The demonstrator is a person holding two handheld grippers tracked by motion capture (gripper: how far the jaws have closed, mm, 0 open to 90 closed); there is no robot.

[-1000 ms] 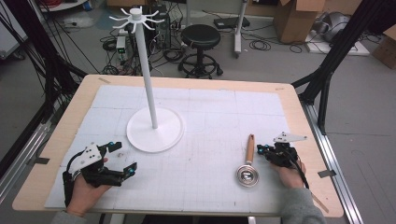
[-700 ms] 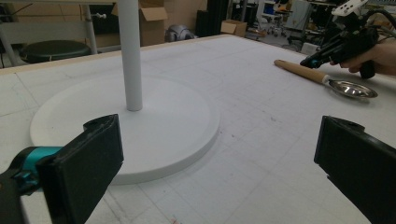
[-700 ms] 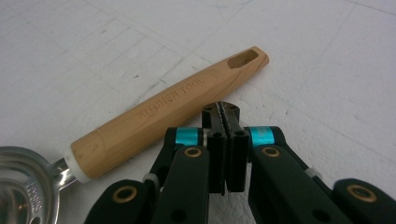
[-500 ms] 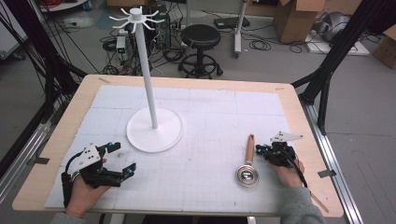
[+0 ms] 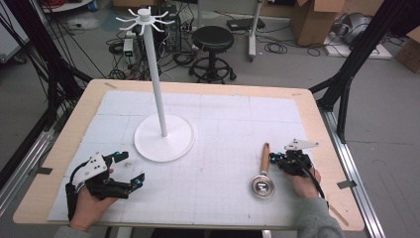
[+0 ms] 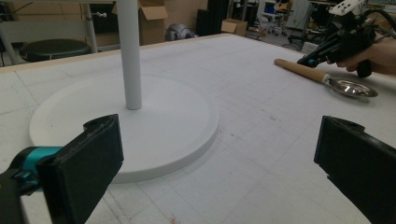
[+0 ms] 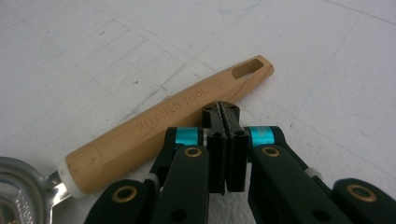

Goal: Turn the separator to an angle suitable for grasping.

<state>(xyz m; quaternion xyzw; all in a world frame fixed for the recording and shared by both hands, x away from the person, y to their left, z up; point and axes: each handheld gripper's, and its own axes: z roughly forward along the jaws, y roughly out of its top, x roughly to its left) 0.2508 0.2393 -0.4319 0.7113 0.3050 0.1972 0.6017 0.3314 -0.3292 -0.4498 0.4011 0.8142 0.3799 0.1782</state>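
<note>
Left gripper (image 5: pixel 130 169) gapes (held low); right gripper (image 5: pixel 274 157) is closed.

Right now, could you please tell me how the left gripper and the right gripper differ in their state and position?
The left gripper has its jaws wide open with nothing between them; the right gripper has them shut together, empty. The left gripper sits near the white stand's base; the right gripper's tips are beside the ladle's wooden handle. Both are hand-held, low over the table.

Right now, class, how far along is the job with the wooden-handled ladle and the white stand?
Nothing looks done: the ladle lies flat on the table, apart from the stand. In hand: the right gripper, jaws shut and empty, sits beside the ladle's handle; the left gripper rests open. Left, probably: grasping, lifting and hanging it on the stand.
</note>
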